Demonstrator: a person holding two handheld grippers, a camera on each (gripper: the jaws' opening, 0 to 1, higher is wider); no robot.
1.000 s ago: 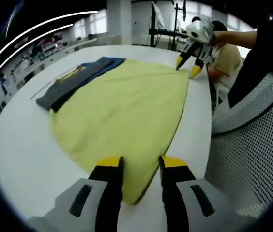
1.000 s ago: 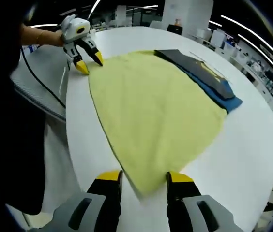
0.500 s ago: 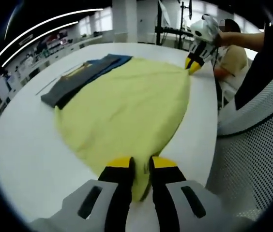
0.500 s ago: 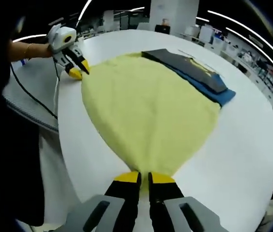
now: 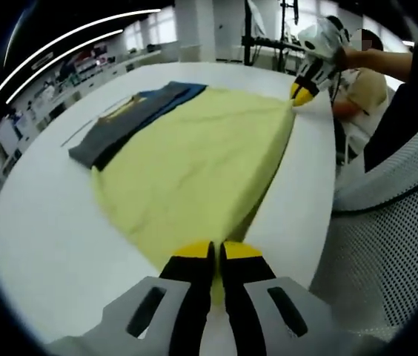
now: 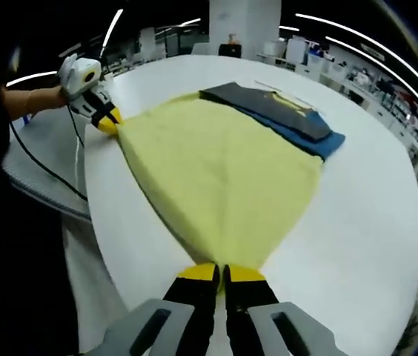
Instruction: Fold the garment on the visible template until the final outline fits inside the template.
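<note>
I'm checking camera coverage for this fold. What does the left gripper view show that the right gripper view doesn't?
Left gripper view: a person in a beige top behind the right tool.
Right gripper view: a black cable hanging below the left tool.
Both: the yellow garment on the white table, one corner pinched in each shut tool, with a grey garment beyond it.

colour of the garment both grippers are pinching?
Pale yellow garment, plain, no pattern. Clearest in the right gripper view.
</note>
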